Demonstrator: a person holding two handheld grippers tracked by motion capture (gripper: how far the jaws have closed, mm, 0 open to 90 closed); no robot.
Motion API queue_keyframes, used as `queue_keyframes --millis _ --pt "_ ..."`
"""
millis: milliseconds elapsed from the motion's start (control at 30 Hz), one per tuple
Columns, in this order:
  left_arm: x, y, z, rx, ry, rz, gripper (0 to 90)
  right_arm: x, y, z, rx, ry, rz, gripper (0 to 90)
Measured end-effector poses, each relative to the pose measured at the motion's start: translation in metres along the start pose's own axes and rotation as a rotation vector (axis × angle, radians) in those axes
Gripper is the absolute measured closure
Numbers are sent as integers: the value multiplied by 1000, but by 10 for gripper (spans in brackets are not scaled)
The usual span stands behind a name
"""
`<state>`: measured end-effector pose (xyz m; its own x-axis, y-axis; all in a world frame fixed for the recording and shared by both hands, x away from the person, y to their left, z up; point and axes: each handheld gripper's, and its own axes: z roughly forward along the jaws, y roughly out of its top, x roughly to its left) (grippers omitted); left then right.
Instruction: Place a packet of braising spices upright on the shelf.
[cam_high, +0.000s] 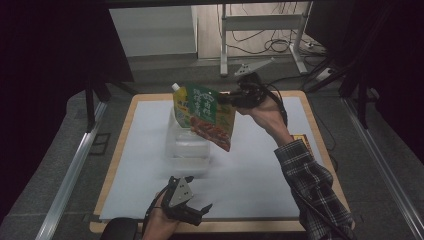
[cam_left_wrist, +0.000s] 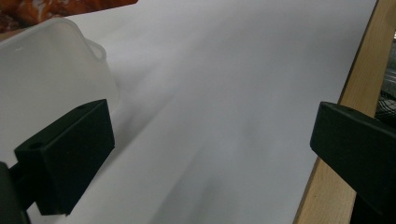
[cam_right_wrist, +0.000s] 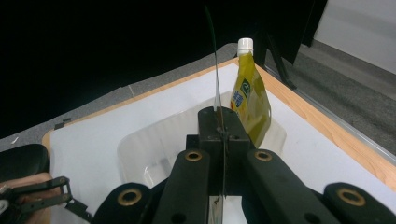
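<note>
We held the floppy green pouch (cam_high: 205, 116) by its thin edge, right gripper (cam_high: 231, 98) jaws pinching it above the clear tub (cam_high: 186, 150), left gripper (cam_high: 192, 212) spread idle over the table (cam_high: 260, 175).

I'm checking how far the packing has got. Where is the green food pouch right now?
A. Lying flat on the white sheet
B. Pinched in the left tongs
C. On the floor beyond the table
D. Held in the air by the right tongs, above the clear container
D: the right tongs are shut on the green pouch by its edge, above the clear container.
</note>
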<state>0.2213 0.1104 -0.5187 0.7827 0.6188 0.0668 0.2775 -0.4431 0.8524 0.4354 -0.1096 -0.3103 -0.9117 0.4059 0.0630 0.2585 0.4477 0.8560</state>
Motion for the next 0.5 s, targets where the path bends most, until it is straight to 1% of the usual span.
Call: queue_keyframes --millis 133,167,200,233,267,367,400,433,467,500 --pt "0 0 0 0 -1 0 0 1 5 10 0 7 -2 890" --pt "0 0 0 0 -2 1 0 1 5 10 0 7 -2 890" --pt "0 0 0 1 -2 2 0 1 8 14 1 9 -4 891" --pt "0 0 0 1 -2 2 0 1 8 14 1 9 -4 891" --pt "-1 0 0 -2 -3 -2 0 1 11 19 2 11 -8 891" --pt "-1 0 0 -3 -4 -2 0 1 14 24 2 13 -14 890" --pt "-1 0 0 -2 -4 -1 0 2 16 29 1 19 -17 890" --pt "-1 0 0 -2 -4 -1 0 2 16 29 1 19 -17 890" --pt "-1 0 0 -2 -3 -3 0 2 19 35 3 22 -21 890" --pt "-1 0 0 -2 -3 -3 0 2 19 35 3 22 -21 890"
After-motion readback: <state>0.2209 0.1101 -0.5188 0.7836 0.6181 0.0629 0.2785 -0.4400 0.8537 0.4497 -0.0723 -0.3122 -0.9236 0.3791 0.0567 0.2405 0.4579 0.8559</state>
